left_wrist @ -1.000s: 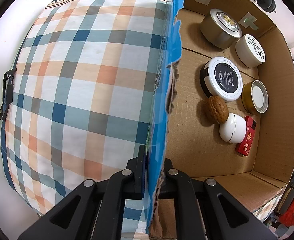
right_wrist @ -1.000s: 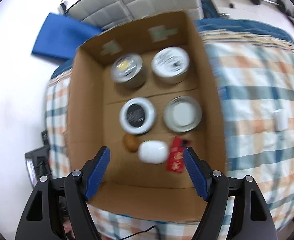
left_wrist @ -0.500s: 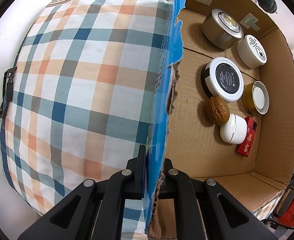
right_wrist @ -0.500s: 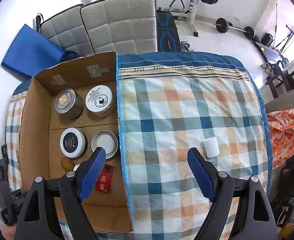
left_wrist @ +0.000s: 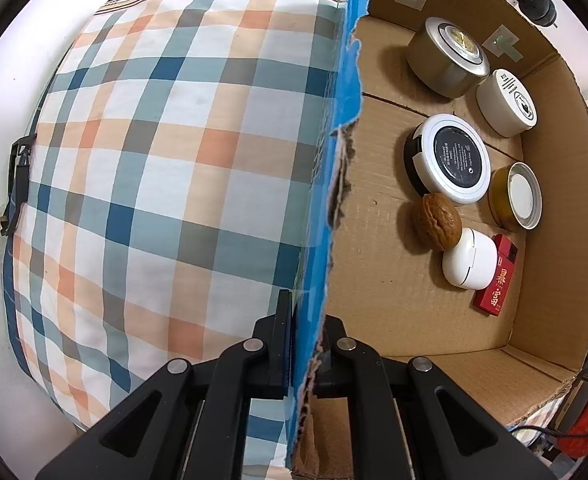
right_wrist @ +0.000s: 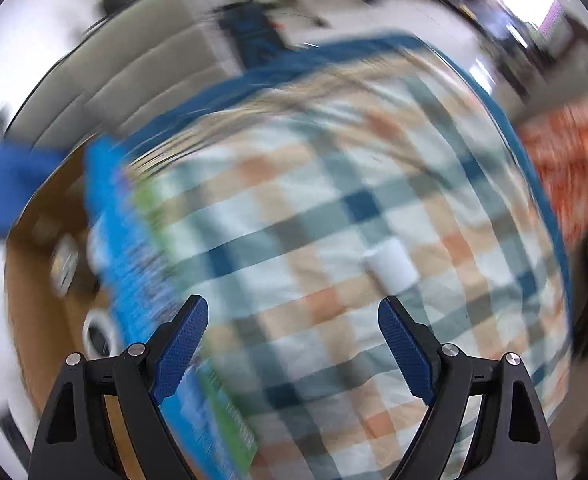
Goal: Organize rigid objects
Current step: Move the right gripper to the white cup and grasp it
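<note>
The left hand-held gripper (left_wrist: 303,344) is clenched on the blue-faced wall of the cardboard box (left_wrist: 374,280), one finger outside and one inside, just as it was a second ago; that view has not shifted. The box stands on a checked cloth (left_wrist: 154,160) covering the surface; whether that is a bed or a desk I cannot tell.

Inside the box, going from the near end to the far end: a red pack (left_wrist: 498,280) against the right wall, a white case (left_wrist: 470,264) touching it, a walnut (left_wrist: 436,222) touching the case, then a black jar with a white-rimmed lid (left_wrist: 452,158) beside an amber jar (left_wrist: 516,196), and at the far end a metal tin (left_wrist: 448,56) beside a white tub (left_wrist: 508,102). None of these has moved since the earlier frames.

The right hand-held gripper (right_wrist: 293,338) is released, nothing between its blue pads (right_wrist: 182,338), and its jaws have just been opening. A second ago it looked straight down into the box; now the box sits at the left edge of its blurred view and the open cloth fills the middle. A small white cylinder (right_wrist: 392,266) lies on its side on the cloth, beyond the right finger and well apart from the box, nearer than it was half a second ago.
</note>
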`<state>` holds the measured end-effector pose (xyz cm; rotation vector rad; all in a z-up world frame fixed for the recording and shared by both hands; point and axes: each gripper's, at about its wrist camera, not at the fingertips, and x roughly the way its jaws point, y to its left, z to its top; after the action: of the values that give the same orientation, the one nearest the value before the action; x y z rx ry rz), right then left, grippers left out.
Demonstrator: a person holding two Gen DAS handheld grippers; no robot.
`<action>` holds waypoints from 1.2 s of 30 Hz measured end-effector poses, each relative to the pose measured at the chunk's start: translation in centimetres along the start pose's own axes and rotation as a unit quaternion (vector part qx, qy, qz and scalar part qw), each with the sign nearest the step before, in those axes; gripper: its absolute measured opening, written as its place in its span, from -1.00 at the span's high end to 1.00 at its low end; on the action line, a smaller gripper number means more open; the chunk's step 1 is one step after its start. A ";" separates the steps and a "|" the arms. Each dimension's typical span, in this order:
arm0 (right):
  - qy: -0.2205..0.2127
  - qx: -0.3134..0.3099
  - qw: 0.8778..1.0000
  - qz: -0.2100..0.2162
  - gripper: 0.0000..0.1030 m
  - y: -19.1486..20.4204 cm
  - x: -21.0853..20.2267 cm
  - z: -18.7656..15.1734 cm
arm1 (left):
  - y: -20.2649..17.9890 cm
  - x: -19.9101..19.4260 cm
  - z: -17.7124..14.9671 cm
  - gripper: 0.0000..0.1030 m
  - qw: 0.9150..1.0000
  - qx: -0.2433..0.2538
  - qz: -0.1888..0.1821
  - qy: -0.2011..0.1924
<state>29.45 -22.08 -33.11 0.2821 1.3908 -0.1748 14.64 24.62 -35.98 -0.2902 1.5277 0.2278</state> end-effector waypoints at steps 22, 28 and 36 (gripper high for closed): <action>0.072 0.121 0.990 -0.013 -0.05 -8.1 9.0 3.0 | 0.0 -0.1 0.0 0.91 1.000 -0.003 0.000 0.000; 0.084 -0.084 0.992 -0.052 -0.05 -1.4 9.1 1.4 | 0.0 -0.2 0.0 0.91 1.000 -0.002 0.001 0.000; 0.106 -0.008 0.994 -0.020 -0.66 -1.6 8.6 -0.6 | 0.1 -0.4 -0.1 0.91 1.000 -0.002 0.000 -0.002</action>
<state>29.96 -23.09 -41.82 0.2654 1.6085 -0.1712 14.54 24.69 -35.54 -0.2921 1.5238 0.2306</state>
